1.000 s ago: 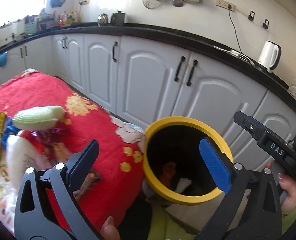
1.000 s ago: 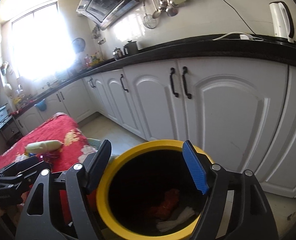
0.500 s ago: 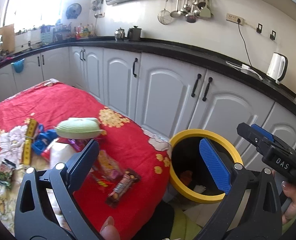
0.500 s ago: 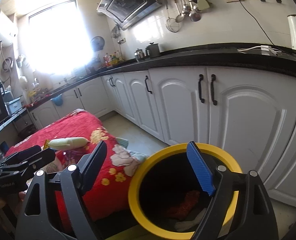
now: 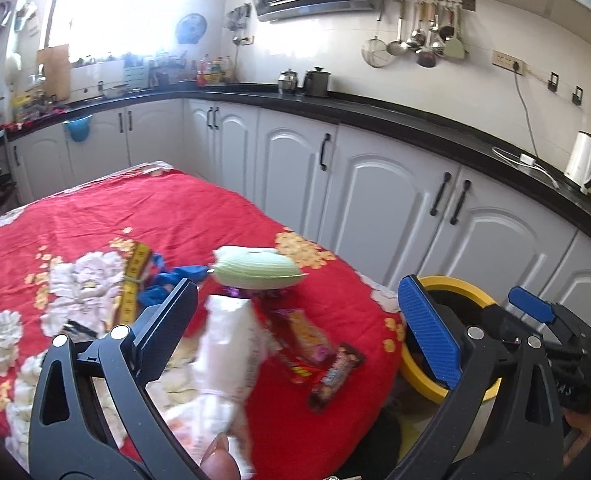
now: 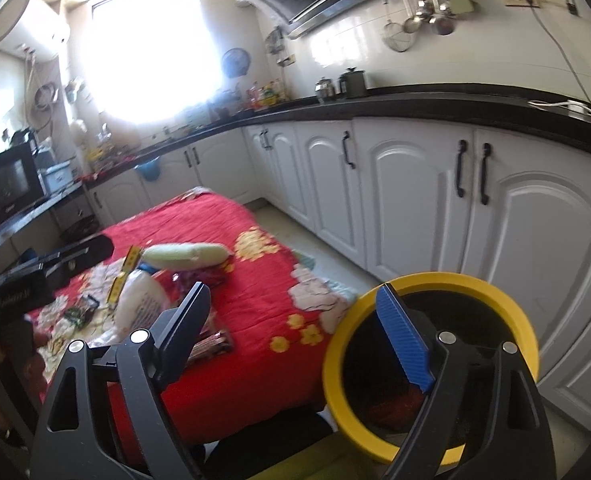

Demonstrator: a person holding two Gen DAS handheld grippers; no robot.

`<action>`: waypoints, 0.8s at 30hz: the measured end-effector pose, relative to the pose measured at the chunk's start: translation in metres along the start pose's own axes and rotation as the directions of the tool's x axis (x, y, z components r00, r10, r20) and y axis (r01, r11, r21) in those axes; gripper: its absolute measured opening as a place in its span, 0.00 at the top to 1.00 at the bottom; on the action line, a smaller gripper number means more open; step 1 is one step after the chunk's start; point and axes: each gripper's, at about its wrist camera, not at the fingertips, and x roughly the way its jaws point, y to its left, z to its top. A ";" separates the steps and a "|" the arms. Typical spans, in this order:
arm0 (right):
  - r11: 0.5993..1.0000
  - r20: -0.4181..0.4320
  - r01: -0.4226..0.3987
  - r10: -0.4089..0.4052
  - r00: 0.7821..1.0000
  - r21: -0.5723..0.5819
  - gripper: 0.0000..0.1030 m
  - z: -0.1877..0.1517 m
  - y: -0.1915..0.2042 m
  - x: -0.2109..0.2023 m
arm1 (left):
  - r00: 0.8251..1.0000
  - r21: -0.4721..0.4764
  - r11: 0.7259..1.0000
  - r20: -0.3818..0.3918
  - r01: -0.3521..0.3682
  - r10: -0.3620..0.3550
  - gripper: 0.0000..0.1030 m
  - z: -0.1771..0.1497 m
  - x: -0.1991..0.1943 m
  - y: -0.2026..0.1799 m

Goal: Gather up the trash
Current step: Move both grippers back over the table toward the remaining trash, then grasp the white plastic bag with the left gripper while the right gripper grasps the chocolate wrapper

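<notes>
A yellow-rimmed bin stands on the floor by the table's right edge, with red trash inside. On the red flowered tablecloth lie a white crumpled bag, a pale green pouch and snack wrappers. My left gripper hovers open over the white bag, with no pad touching it. My right gripper hangs between table edge and bin; its jaws are opening and nothing is between them. The right gripper also shows at the right of the left wrist view.
A yellow tape measure and blue scraps lie left of the pouch. White cabinets under a black counter run close behind the bin. A white kettle stands on the counter. The bin sits tight against the table corner.
Both grippers swung left, away from above the bin and toward the table. The bin slid to the right in both views. The right jaws widened a little.
</notes>
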 end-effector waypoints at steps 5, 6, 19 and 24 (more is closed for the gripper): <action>0.999 -0.042 -0.033 0.032 0.999 -0.025 0.20 -0.005 0.022 0.015 | 0.999 0.015 0.999 -0.011 -0.042 0.042 0.11 -0.002 -0.003 0.024; 0.999 -0.052 -0.037 0.035 0.998 -0.032 0.20 -0.006 0.026 0.019 | 0.999 0.017 0.999 -0.016 -0.045 0.045 0.11 -0.003 -0.003 0.027; 0.996 -0.194 -0.071 0.061 0.979 -0.045 0.20 -0.024 0.054 0.065 | 0.993 -0.013 1.000 -0.120 -0.008 0.006 0.11 -0.036 0.000 0.074; 0.997 -0.250 -0.075 0.063 0.966 -0.036 0.20 -0.030 0.059 0.083 | 0.988 -0.048 0.999 -0.150 0.026 -0.033 0.11 -0.046 0.006 0.080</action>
